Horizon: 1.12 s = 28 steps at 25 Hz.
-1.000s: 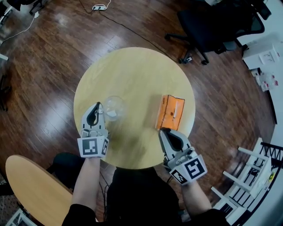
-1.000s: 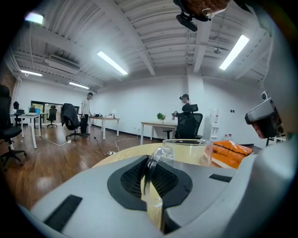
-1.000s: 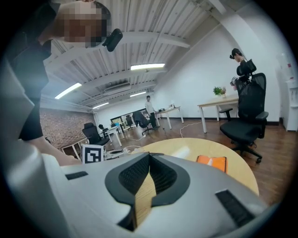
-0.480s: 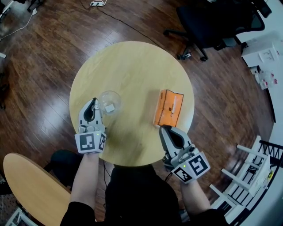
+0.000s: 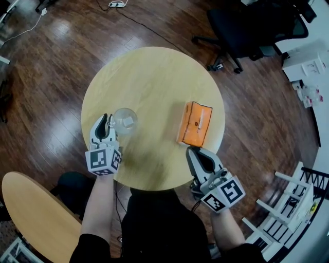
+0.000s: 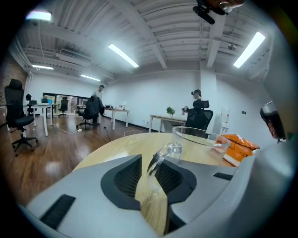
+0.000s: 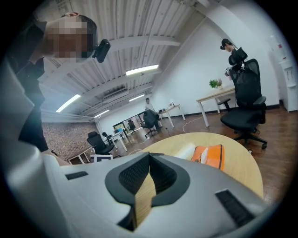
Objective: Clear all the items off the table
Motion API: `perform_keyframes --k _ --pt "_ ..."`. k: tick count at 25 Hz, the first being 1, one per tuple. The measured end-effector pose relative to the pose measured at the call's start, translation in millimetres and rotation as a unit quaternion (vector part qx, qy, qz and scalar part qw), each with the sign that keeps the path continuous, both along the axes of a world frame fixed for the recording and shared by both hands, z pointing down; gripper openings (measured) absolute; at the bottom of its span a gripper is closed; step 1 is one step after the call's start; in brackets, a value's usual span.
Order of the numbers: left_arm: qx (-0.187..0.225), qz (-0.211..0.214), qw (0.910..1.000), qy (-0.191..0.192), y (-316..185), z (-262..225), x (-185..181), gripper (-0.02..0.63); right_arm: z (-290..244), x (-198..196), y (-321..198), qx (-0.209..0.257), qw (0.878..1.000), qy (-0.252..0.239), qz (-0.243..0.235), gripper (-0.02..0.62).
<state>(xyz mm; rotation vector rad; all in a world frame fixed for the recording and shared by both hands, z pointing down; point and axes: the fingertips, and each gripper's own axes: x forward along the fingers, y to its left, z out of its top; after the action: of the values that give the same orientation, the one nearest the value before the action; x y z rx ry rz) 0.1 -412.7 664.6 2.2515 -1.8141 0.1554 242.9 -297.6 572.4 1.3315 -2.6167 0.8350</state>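
Note:
A clear glass mug (image 5: 125,120) stands at the left of the round wooden table (image 5: 154,77). My left gripper (image 5: 105,119) is right beside it on its left. In the left gripper view the mug (image 6: 200,139) is just ahead, and its handle (image 6: 164,155) sits in the gap of my left gripper (image 6: 150,169). The jaws have just been opening and do not squeeze the handle. An orange pack (image 5: 195,124) lies at the table's right. My right gripper (image 5: 193,150) is just short of its near end, shut and empty. In the right gripper view the pack (image 7: 210,155) lies beyond my right gripper (image 7: 148,179).
A black office chair (image 5: 247,25) stands beyond the table at the upper right. A second wooden tabletop (image 5: 31,215) is at the lower left and a white rack (image 5: 288,205) at the lower right. A cable and power strip (image 5: 115,6) lie on the wooden floor.
The left gripper's jaws have parted a little, and the mug's handle now lies between them. The right gripper and the orange pack have stayed where they were.

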Motion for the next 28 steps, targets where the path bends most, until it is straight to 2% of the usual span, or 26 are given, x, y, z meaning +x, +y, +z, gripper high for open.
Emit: perform_keyframes --k 2,4,8,13,17,19,20,24,25,28 --pt "-0.008 -0.013 0.9999 0.001 3.9 1.6 -5.1 0.133 -2.1 0.1 2.2 0.003 1.0 -0.001 -0.004 0.005" --pt "-0.016 -0.021 0.9996 -0.005 10.3 3.3 -7.7 0.156 -3.7 0.2 3.9 0.006 1.0 0.003 -0.009 0.005" --pt "-0.028 -0.021 0.9991 -0.023 28.9 5.2 -3.3 0.157 -4.8 1.6 7.4 0.011 1.0 0.013 -0.018 0.005" --pt "-0.015 -0.038 0.999 -0.017 52.8 -16.1 -4.7 0.156 -18.4 2.6 9.5 0.024 0.999 0.015 -0.033 0.005" --pt "0.021 -0.073 0.9971 0.003 70.0 -53.0 -12.9 0.156 -41.9 6.7 10.4 0.055 0.998 0.01 -0.043 0.005" --pt "0.044 -0.083 0.9955 0.006 82.4 -82.0 -15.5 0.099 -63.5 10.0 12.3 0.075 0.996 0.002 -0.046 0.005" --pt "0.057 -0.086 0.9947 0.005 88.1 -100.1 -17.6 0.094 -78.2 10.4 11.6 0.088 0.995 -0.004 -0.048 0.005" --pt "0.127 -0.092 0.9876 -0.004 101.9 -187.4 -27.0 0.065 -148.6 8.7 -3.4 0.169 0.982 -0.059 -0.053 0.005" --pt "0.14 -0.091 0.986 -0.004 109.4 -204.1 -25.2 0.046 -161.8 10.7 -2.6 0.182 0.98 -0.069 -0.053 0.005" --pt "0.166 -0.098 0.9812 0.012 135.4 -234.8 -25.4 0.046 -181.5 12.3 5.7 0.199 0.976 -0.073 -0.054 0.005"
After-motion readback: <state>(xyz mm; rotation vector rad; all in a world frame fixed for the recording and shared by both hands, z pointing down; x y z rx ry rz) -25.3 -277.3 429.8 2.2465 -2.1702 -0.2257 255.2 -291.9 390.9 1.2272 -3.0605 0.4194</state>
